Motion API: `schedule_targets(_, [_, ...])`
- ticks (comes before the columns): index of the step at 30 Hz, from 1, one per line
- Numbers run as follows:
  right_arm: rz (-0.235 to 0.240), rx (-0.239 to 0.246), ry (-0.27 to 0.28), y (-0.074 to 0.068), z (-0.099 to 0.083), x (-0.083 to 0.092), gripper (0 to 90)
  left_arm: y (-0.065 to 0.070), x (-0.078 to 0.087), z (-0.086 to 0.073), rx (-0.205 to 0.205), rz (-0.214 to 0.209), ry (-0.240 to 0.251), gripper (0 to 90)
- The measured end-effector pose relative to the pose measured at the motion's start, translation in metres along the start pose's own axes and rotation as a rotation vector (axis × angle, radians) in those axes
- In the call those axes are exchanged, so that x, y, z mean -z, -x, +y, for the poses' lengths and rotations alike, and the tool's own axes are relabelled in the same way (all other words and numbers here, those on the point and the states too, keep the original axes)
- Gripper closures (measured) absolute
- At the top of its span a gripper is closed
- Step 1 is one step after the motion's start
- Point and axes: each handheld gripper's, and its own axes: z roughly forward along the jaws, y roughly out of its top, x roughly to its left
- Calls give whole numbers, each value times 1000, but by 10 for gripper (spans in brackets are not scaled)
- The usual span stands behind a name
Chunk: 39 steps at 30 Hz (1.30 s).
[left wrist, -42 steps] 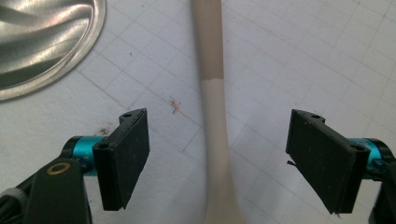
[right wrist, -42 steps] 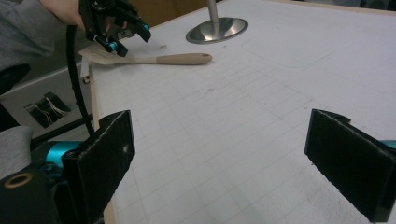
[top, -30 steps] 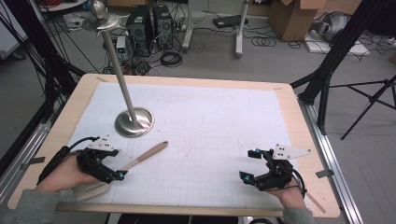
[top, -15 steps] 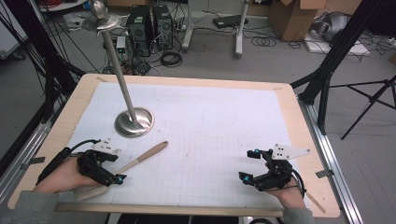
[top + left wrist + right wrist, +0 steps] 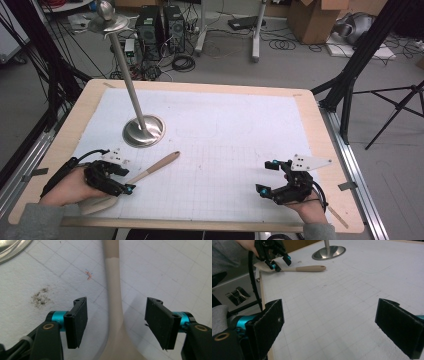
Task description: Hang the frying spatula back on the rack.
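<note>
We have the left gripper [image 5: 116,325] straddling the spatula [image 5: 135,179] neck near the desk's front-left corner, jaws just closing, pads not touching yet. Grasp and lift remain. Right gripper [image 5: 274,179] spread, idle, front-right.

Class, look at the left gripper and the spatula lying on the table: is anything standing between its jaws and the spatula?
Nothing visible does. The left gripper has just been closing its jaws; they straddle the spatula, pads apart from it.

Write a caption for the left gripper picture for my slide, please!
The left gripper closes its black fingers around a beige spatula, not yet touching it.
</note>
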Motion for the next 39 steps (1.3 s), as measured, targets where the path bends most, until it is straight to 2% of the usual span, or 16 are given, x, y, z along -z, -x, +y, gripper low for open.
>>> schedule_targets(6, [-7, 0, 4, 0, 0, 1, 76, 0, 0, -1, 15, 1, -19, 424])
schedule_targets(12, [-6, -1, 1, 0, 0, 1, 76, 2, -1, -1, 5, 5, -36, 498])
schedule_targets(14, [-6, -2, 1, 0, 0, 1, 76, 3, -1, -1, 0, 11, -37, 538])
schedule_targets(16, [-6, -1, 2, 0, 0, 1, 76, 3, 0, 0, 12, 6, -42, 578])
schedule_targets(20, [-6, 1, -1, 0, 0, 1, 76, 3, -1, 0, 6, 9, -44, 590])
schedule_targets(28, [-4, 1, 3, 0, 0, 1, 77, 10, -2, 1, -27, 62, -63, 661])
schedule_targets(39, [-2, -3, -7, -1, 0, 0, 76, 10, -3, -1, -23, 64, -34, 759])
